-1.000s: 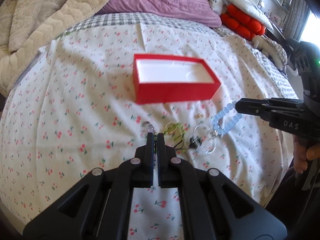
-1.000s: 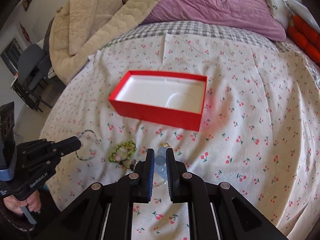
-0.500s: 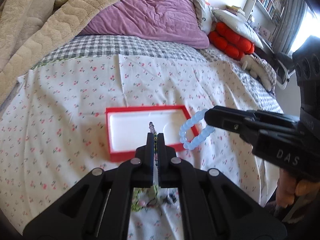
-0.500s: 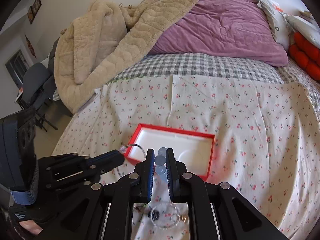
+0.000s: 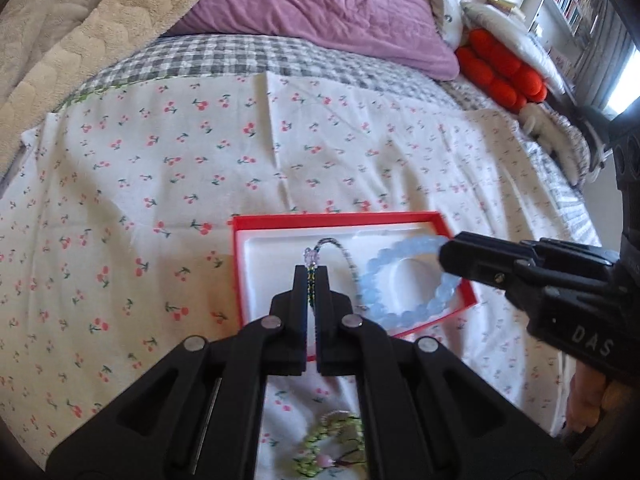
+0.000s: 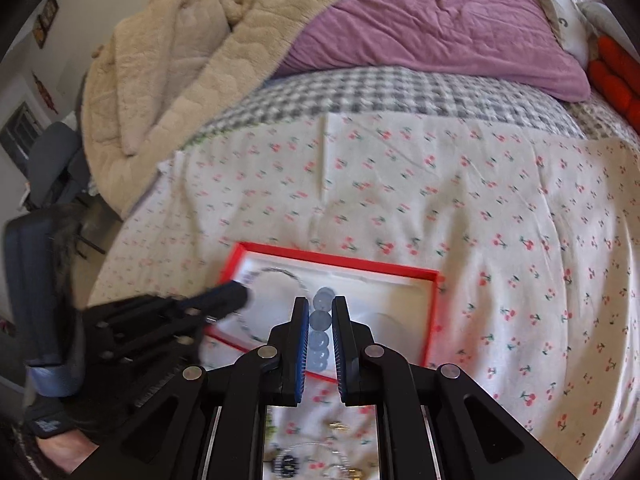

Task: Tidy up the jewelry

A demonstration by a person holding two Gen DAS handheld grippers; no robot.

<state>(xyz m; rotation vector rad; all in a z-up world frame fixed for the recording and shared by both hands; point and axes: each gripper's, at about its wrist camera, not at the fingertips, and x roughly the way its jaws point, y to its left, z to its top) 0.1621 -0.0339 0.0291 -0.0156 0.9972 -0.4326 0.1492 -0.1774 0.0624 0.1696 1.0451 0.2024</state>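
A red box [image 5: 244, 276] with a white lining lies on the cherry-print sheet; in the right wrist view the red box [image 6: 430, 320] sits just ahead of the fingers. My left gripper [image 5: 312, 272] is shut on a thin dark beaded bracelet [image 5: 340, 250] with a small lilac charm, which hangs over the box's middle. My right gripper [image 6: 320, 304] is shut on a pale blue bead bracelet [image 6: 320, 322]. From the left wrist, that blue bracelet [image 5: 380, 276] hangs as a loop over the box's right half, and the right gripper [image 5: 448, 254] reaches in from the right.
A green bead bracelet [image 5: 332, 444] and other small jewelry pieces [image 6: 320, 460] lie on the sheet near me, below the grippers. A purple duvet [image 5: 328, 8], beige blanket [image 6: 180, 64] and red cushion [image 5: 504, 76] lie at the bed's far end.
Both grippers lifted their bracelets off the sheet and carried them forward until they hang over the red box. The loose jewelry pile now lies behind and below the fingers.
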